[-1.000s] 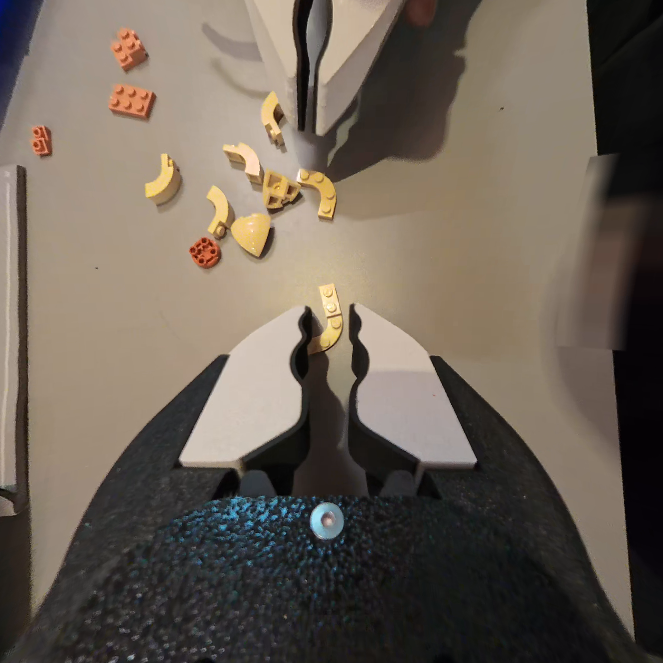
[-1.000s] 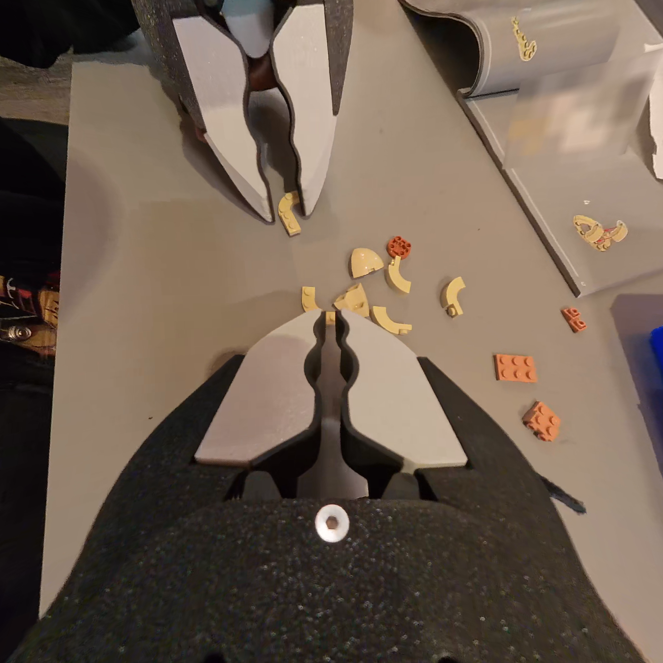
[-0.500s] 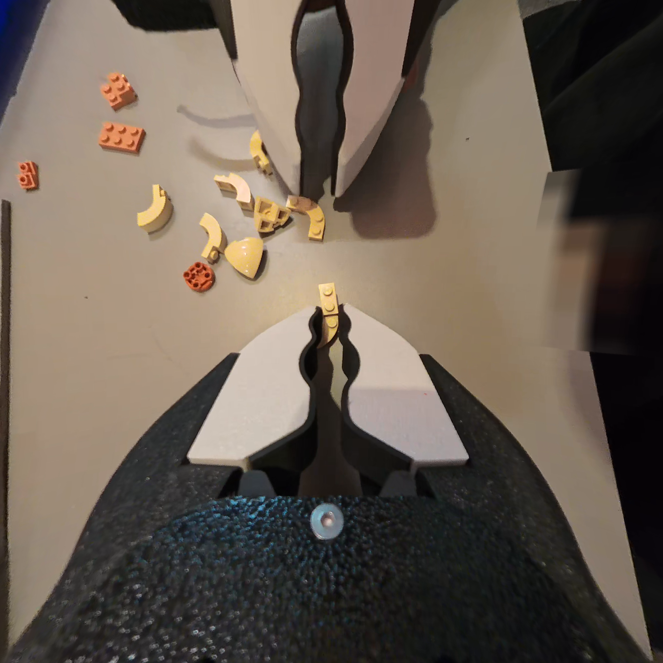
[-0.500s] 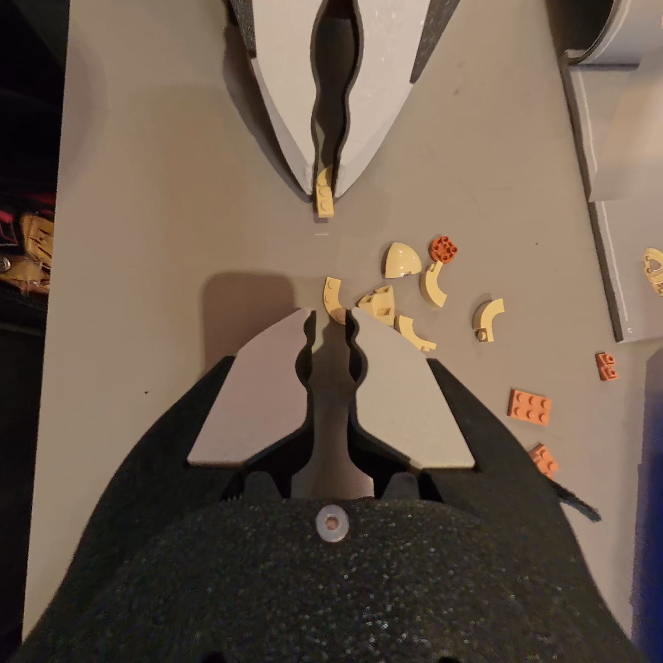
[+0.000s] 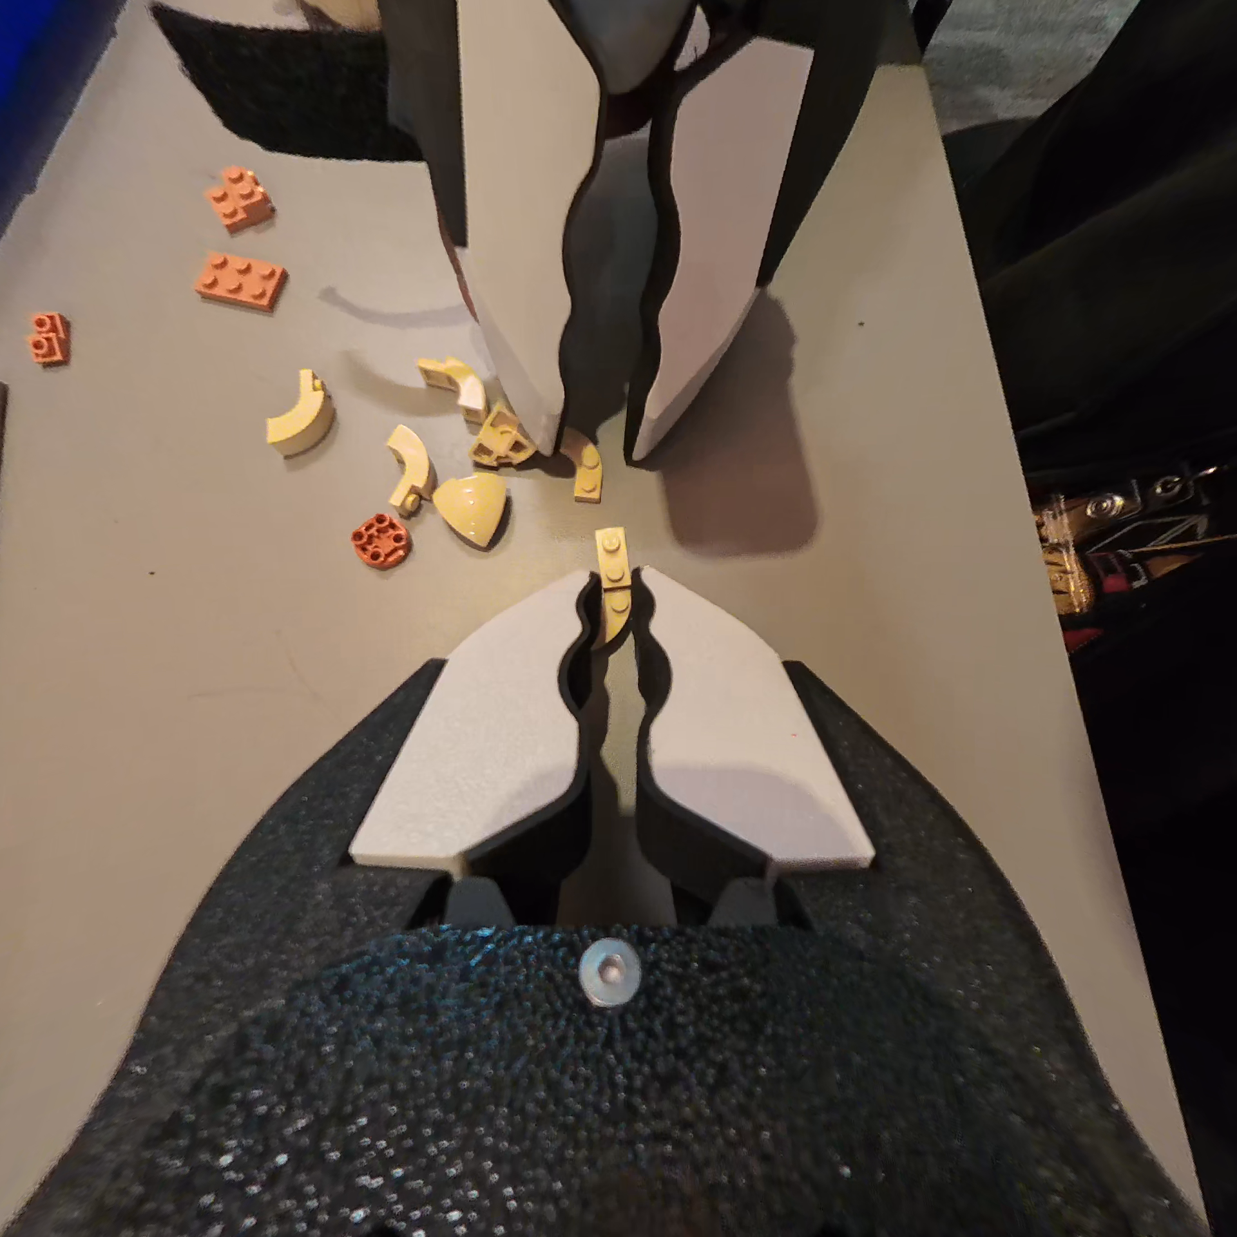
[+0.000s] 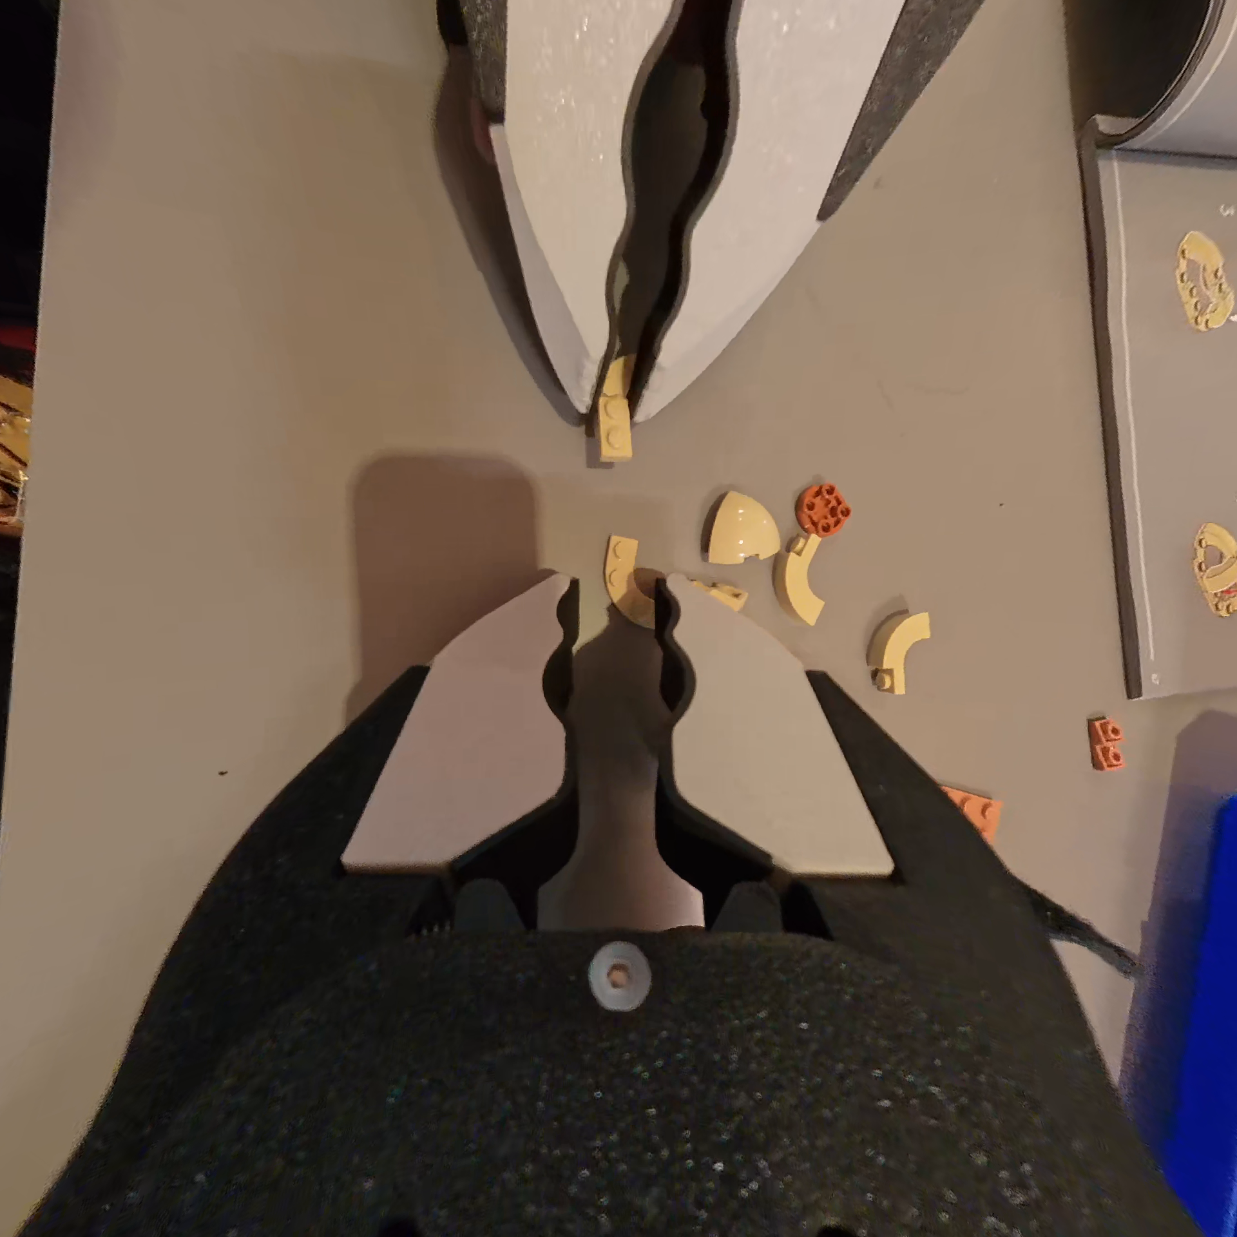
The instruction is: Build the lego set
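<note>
My left gripper [image 5: 616, 574] is shut on a tan curved plate [image 5: 614, 565], whose studded end sticks out past the tips; it also shows in the right wrist view [image 6: 616, 422]. My right gripper [image 6: 616, 586] is open, its tips on either side of a second tan curved plate [image 6: 621, 575] lying on the grey table [image 6: 234, 401]. In the left wrist view that plate [image 5: 588, 472] lies between the right gripper's tips [image 5: 596, 448].
Loose tan curved pieces [image 5: 301, 418], a tan dome piece [image 5: 472, 509], a small dark-orange round piece [image 5: 379, 541] and orange bricks [image 5: 241, 281] lie to the left in the left wrist view. An open instruction booklet [image 6: 1178, 401] lies at the right of the right wrist view. Spacing between my two grippers at the tips: around 5 cm. It is some 5 cm from my right tips to the small dark-orange round piece [image 5: 379, 541]. It turns up in the right wrist view [image 6: 821, 507] as well.
The left gripper closed on its tan plate. The right gripper opened, moved off the far tan piece and came down around the second curved plate. The two grippers are closer together.
</note>
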